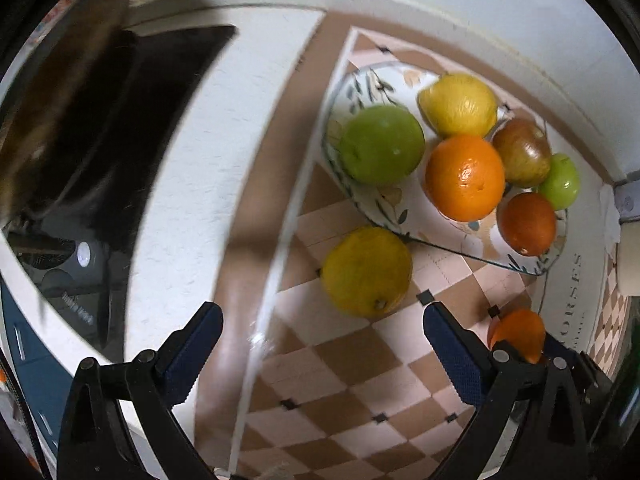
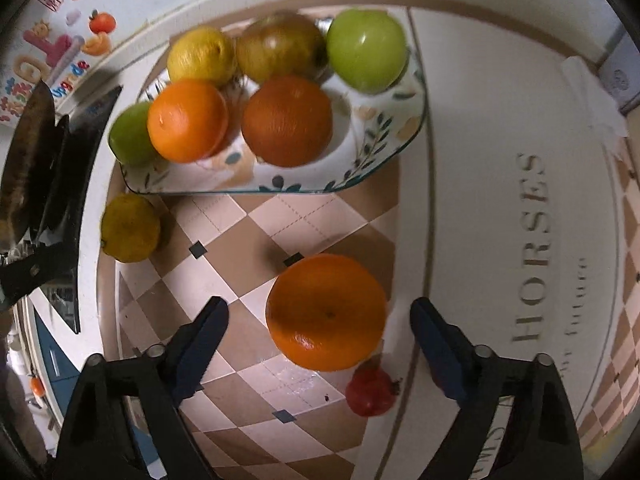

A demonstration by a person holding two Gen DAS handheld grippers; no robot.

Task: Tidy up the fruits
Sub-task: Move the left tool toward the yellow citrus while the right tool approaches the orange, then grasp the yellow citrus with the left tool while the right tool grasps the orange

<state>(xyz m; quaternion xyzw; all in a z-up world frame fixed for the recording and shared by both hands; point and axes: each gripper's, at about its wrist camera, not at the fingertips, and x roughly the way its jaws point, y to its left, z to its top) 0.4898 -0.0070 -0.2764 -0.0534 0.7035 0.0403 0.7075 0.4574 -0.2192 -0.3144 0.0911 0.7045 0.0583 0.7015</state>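
A patterned glass plate point(image 1: 404, 208) point(image 2: 384, 152) holds several fruits: a green apple point(image 1: 382, 144), a lemon point(image 1: 460, 104), an orange point(image 1: 464, 178), a brownish apple point(image 1: 520, 152), a small green apple point(image 1: 560, 182) and a dark orange point(image 1: 526, 224). A yellow lemon point(image 1: 366, 272) point(image 2: 130, 228) lies on the checked cloth just off the plate. My left gripper point(image 1: 320, 340) is open above the cloth, short of that lemon. My right gripper point(image 2: 320, 332) is open with a loose orange point(image 2: 326, 312) point(image 1: 520, 334) between its fingers, not touching. A small red fruit point(image 2: 370, 394) lies beside that orange.
A black tray and dark pan point(image 1: 100, 128) point(image 2: 44, 184) stand to the left on the white table border. A wall with colourful stickers point(image 2: 52, 56) runs behind. A white cloth panel with the word HORSES point(image 2: 532, 248) lies right of the checked area.
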